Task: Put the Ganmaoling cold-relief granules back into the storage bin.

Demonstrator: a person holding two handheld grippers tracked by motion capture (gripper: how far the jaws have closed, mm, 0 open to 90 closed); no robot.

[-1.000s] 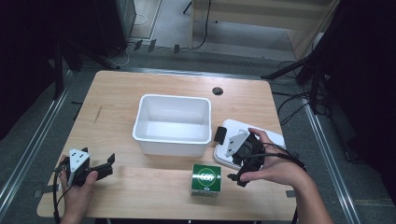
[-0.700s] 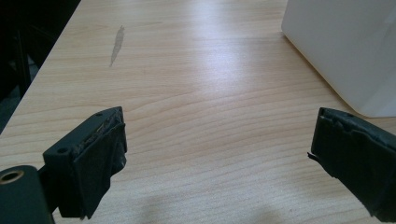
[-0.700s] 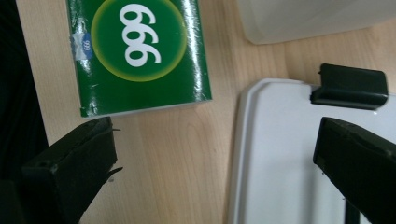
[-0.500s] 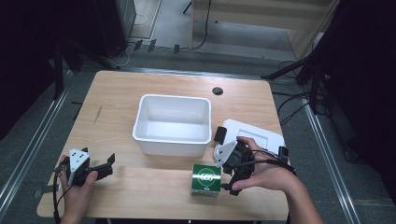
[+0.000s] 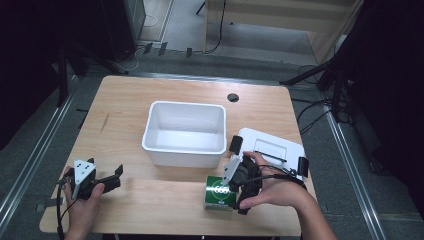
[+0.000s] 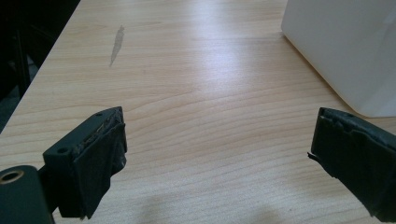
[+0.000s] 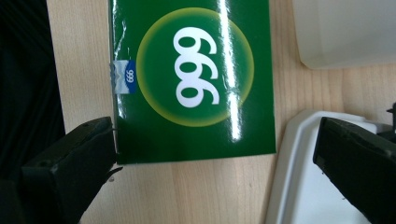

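Observation:
A green box printed "999" (image 5: 219,193) lies flat on the wooden table (image 5: 165,97) near the front edge, just in front of an empty white bin (image 5: 184,133). My right gripper (image 5: 236,186) hovers over the box's right side, held in a hand. In the right gripper view the box (image 7: 191,79) lies just ahead of the open right gripper (image 7: 215,142), and nothing is between the jaws. My left gripper (image 5: 114,177) rests open at the front left of the table. Bare wood lies between the wide jaws of the left gripper (image 6: 217,135).
A white lid (image 5: 272,149) with black clips lies at the right of the table, beside the box; its edge (image 7: 299,186) runs under my right jaw. The bin's wall (image 6: 345,51) stands ahead and right of the left gripper. A round cable hole (image 5: 232,97) sits at the back.
My right gripper has moved left and forward, from above the white lid to over the green box. The left gripper has stayed put.

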